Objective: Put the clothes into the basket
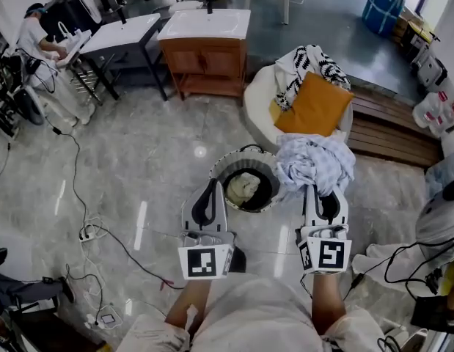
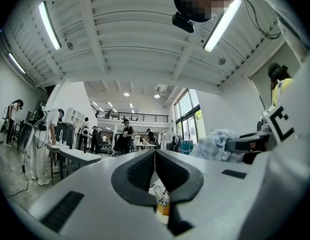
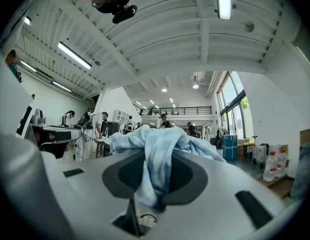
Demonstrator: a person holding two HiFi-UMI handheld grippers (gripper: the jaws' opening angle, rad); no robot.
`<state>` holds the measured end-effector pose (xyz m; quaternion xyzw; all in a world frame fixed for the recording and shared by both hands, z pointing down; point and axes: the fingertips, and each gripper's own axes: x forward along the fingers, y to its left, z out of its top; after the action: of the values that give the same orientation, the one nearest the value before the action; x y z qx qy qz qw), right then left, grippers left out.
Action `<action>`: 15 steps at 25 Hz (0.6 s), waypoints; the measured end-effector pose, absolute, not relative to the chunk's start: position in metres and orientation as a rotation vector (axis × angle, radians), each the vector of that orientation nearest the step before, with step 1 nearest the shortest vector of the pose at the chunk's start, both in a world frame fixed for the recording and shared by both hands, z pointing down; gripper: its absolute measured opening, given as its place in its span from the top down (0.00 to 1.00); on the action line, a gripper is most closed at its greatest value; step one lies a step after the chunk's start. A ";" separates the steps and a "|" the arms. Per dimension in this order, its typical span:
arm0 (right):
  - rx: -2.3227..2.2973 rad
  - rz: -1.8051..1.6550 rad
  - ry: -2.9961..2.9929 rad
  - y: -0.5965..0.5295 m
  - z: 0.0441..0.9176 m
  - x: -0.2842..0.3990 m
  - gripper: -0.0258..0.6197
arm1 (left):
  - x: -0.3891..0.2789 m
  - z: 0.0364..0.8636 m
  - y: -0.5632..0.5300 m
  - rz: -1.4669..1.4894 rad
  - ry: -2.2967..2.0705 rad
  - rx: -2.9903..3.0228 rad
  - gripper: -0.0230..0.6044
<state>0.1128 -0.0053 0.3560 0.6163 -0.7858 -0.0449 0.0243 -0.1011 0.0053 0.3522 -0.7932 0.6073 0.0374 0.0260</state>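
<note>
A round dark basket (image 1: 228, 166) stands on the floor with a pale yellowish garment (image 1: 243, 188) inside it. My right gripper (image 1: 320, 189) is shut on a bunched light-blue checked garment (image 1: 315, 161), held just right of the basket's rim; in the right gripper view the cloth (image 3: 155, 154) spills up between and over the jaws. My left gripper (image 1: 210, 189) hovers at the basket's left rim, its jaws shut together with nothing between them; in the left gripper view (image 2: 155, 156) the dark pads meet.
Behind the basket a white round chair (image 1: 260, 101) holds an orange cushion (image 1: 313, 105) and a black-and-white patterned cloth (image 1: 309, 61). A wooden cabinet with a white top (image 1: 204, 50) stands further back. Cables (image 1: 94, 226) trail over the floor at left. A wooden platform (image 1: 392, 127) lies at right.
</note>
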 end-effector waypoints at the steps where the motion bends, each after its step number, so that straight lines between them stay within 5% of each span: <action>1: 1.911 -0.129 -2.428 -0.016 0.357 0.107 0.83 | -0.106 0.352 -0.005 0.112 1.870 -2.455 0.95; 15: 1.922 -0.049 -2.382 -0.114 0.377 0.054 0.83 | -0.147 0.360 -0.114 0.126 1.803 -2.527 0.95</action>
<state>0.0539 -0.1143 0.3771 0.6273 -0.7776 -0.0160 0.0400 -0.1471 -0.1143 0.3598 -0.8133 0.5802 0.0405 0.0174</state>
